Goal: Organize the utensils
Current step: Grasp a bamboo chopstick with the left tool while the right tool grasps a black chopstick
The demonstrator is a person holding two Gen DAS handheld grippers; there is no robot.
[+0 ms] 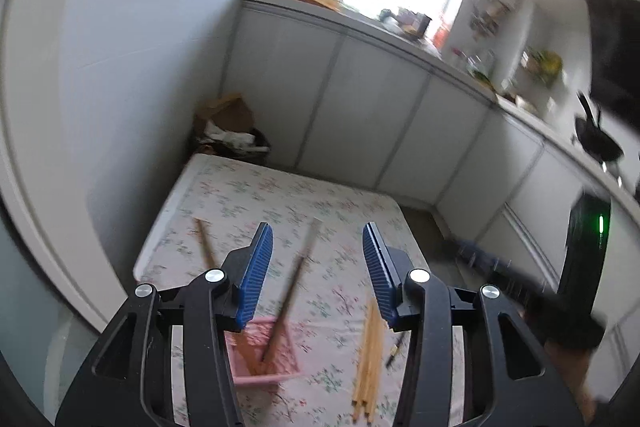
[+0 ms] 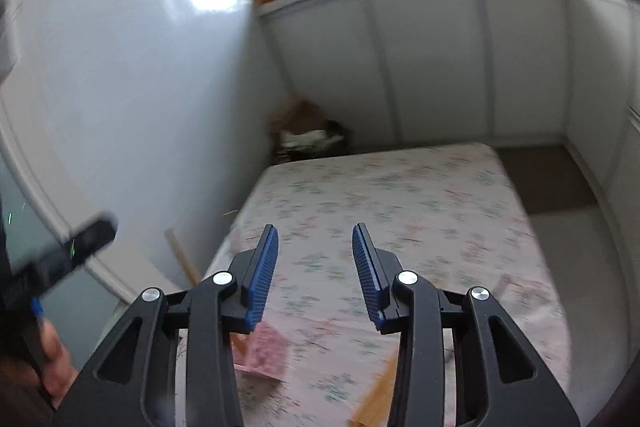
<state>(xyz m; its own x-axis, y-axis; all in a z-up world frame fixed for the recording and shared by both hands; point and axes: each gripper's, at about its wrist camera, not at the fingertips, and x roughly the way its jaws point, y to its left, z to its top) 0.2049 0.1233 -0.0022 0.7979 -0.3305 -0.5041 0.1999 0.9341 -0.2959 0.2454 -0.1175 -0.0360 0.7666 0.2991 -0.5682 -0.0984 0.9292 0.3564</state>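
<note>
wooden chopsticks [image 1: 370, 355], pink plastic holder [image 1: 276, 355], floral cloth [image 1: 256, 195]

A table [image 1: 256, 187] stands in a kitchen corner, wall to its left, cabinets [image 1: 360, 99] behind and along its right. A bin [image 1: 232, 135] sits on the floor in the corner beyond the table's far edge. On the table's near part stands a holder [image 1: 264, 355] with two chopsticks [image 1: 298, 267] in it, leaning outward to left and right. Right of the holder, a bundle [image 1: 370, 347] of chopsticks lies flat. On the counter at right sits a pan [image 1: 598, 139].
</note>
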